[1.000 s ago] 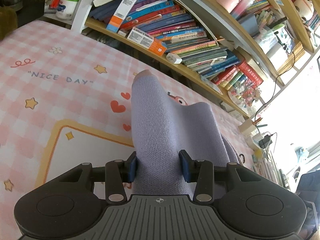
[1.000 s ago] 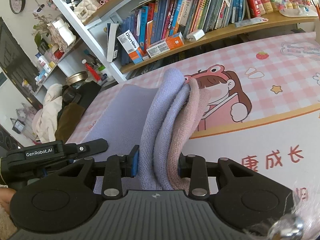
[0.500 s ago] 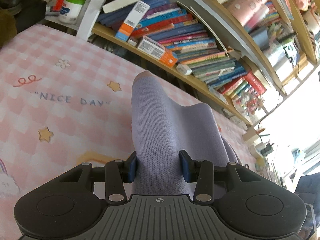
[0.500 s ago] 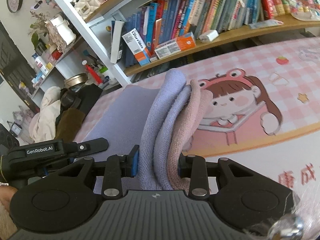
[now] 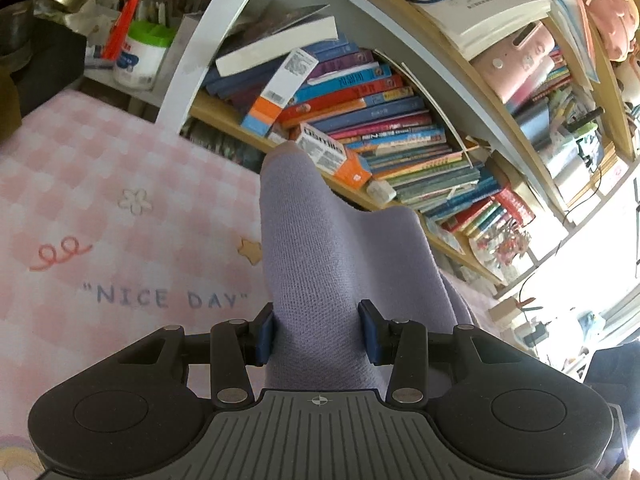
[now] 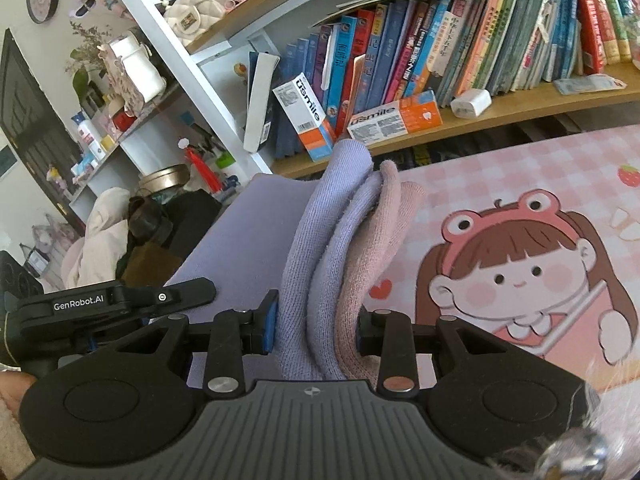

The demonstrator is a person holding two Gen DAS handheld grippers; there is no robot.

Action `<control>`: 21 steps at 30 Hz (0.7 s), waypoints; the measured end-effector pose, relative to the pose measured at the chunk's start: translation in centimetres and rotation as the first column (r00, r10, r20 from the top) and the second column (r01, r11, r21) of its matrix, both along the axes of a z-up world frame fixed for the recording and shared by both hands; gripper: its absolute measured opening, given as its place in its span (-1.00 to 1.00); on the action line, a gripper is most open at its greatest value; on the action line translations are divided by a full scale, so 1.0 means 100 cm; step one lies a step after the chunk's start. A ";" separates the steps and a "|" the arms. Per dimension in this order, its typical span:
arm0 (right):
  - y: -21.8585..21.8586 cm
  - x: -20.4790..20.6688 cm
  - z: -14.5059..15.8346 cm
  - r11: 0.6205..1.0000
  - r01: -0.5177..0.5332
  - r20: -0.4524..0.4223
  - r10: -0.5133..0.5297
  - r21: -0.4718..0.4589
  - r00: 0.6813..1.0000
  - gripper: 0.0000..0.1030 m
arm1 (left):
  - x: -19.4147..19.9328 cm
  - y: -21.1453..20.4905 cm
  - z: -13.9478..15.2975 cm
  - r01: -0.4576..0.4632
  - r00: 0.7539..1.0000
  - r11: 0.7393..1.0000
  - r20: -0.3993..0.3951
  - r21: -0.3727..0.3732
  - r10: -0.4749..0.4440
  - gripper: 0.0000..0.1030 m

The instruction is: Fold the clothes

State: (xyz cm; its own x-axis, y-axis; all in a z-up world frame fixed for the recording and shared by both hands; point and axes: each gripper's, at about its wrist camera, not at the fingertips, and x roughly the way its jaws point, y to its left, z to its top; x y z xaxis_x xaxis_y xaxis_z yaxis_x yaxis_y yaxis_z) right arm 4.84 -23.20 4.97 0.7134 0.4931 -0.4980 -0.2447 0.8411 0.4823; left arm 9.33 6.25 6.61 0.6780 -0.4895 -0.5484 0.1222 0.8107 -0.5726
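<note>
Left gripper [image 5: 318, 332] clamped on one layer of the lilac knit [image 5: 320, 248]; cloth runs from the jaws toward 12 o'clock, lifted off the mat [image 5: 100, 208]. Right gripper [image 6: 316, 332] clamped on a thick bunch: several lilac layers plus a pink edge at its 1 o'clock side. Knit stretched as a flat span toward the left gripper, seen at 9 o'clock in the right view. Judged mid-fold: both ends held, garment airborne over the mat, shelf [image 6: 500, 120] behind. Left to do: lay down, smooth, finish folds. Sleeves hidden.

Bunched lilac-and-pink knit garment [image 6: 320, 248], lifted
</note>
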 end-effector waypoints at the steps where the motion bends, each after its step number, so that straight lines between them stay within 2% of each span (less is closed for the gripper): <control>1: 0.002 0.003 0.000 1.000 -0.001 0.002 0.001 -0.001 1.000 -0.40 | 0.003 0.002 0.000 0.001 1.000 1.000 0.001 0.000 -0.001 -0.20; 21: 0.022 0.084 -0.007 0.998 -0.030 0.002 0.030 -0.054 1.000 -0.40 | 0.077 0.021 -0.020 0.000 1.000 1.000 -0.001 -0.025 0.000 -0.20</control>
State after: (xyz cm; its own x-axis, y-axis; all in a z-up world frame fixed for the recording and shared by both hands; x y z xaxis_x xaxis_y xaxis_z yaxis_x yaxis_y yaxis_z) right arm 13.28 -21.00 4.30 0.7002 0.4871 -0.5220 -0.2720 0.8579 0.4358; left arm 17.02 8.32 4.58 0.6774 -0.5027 -0.5370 0.1213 0.7964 -0.5924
